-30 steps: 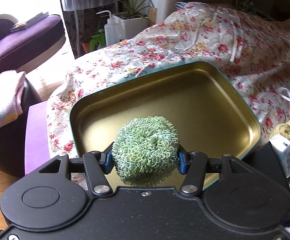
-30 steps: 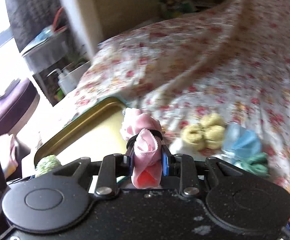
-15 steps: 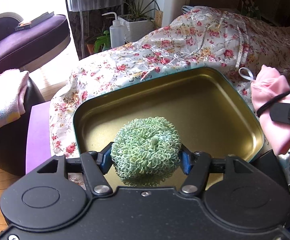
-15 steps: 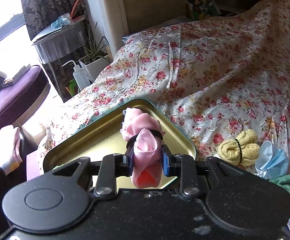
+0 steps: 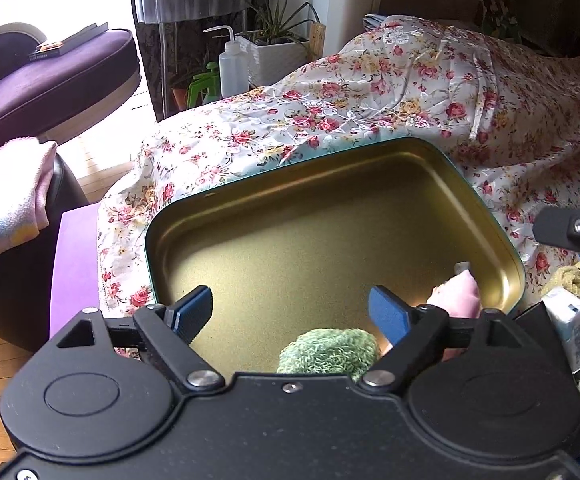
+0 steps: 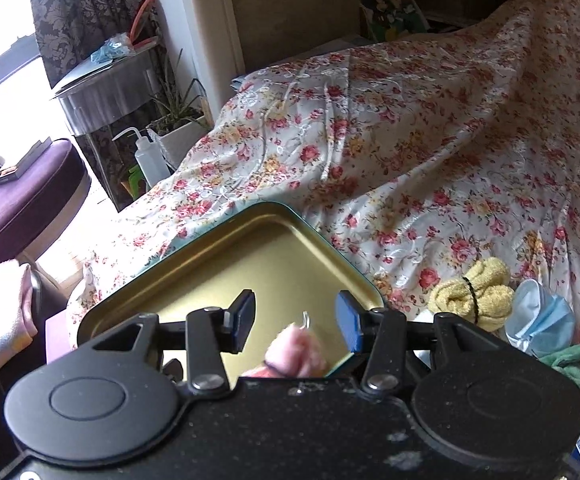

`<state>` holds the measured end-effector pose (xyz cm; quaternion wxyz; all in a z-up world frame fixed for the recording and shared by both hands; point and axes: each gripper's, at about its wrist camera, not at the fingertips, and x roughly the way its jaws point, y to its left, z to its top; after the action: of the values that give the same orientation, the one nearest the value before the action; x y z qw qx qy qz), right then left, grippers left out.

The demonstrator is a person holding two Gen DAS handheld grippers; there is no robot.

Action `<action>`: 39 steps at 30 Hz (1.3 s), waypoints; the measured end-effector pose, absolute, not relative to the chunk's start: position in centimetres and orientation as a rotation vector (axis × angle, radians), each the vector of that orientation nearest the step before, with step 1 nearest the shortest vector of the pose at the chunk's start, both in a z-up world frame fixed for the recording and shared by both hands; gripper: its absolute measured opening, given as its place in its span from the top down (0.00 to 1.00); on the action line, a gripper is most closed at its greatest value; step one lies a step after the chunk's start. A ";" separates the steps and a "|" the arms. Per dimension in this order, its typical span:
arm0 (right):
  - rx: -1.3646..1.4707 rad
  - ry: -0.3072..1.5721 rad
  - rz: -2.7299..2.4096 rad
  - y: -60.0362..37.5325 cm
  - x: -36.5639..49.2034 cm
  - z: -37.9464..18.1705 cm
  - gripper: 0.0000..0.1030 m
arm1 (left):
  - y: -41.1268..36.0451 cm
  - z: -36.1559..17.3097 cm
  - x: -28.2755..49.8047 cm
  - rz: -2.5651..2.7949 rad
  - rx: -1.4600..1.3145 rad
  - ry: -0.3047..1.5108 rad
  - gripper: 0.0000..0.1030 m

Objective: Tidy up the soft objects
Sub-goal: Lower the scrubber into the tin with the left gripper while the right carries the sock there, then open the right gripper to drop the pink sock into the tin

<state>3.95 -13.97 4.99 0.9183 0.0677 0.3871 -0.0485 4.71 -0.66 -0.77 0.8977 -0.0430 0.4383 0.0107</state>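
A gold tin tray (image 5: 329,184) with a teal rim lies on the flowered bedspread; it also shows in the right wrist view (image 6: 274,220). My left gripper (image 5: 290,314) is open above the tray's near edge. The green curly scrubber (image 5: 329,354) lies loose in the tray just below it. The pink cloth bundle (image 5: 459,298) lies in the tray's near right corner. My right gripper (image 6: 295,320) is open, with the pink bundle (image 6: 295,354) loose below it. A yellow tied towel (image 6: 471,294), a blue mask (image 6: 541,320) and a green cloth (image 6: 565,360) lie on the bed to the right.
A purple chair (image 5: 50,80) with a book stands far left, a pink towel (image 5: 6,196) on a dark seat nearer. A squeeze bottle (image 5: 232,66), a potted plant (image 5: 274,46) and a side table stand beyond the bed. White packets (image 5: 569,328) lie at right.
Both grippers have opened. The green scrubber has dropped from the left gripper into the tray, and the pink bundle has dropped from the right gripper into the tray's corner.
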 end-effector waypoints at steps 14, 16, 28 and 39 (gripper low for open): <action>0.162 0.836 -0.129 -14.9 2.9 3.8 0.56 | -0.7 -1.1 4.9 0.033 -0.092 0.928 0.21; 0.159 0.839 -0.130 -14.9 2.8 3.6 0.56 | -0.6 -1.1 4.9 0.034 -0.097 0.929 0.21; 0.159 0.866 -0.147 -15.3 1.3 2.7 0.53 | -0.6 -1.2 4.7 0.042 -0.087 0.934 0.21; 0.185 0.858 -0.184 -16.8 -1.0 2.6 0.50 | -1.6 -1.2 4.4 0.000 -0.038 0.935 0.21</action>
<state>-1.04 -16.79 2.55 0.9011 0.0895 0.4149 -0.0890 4.36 -1.55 -1.21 0.8925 -0.0183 0.4507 -0.0002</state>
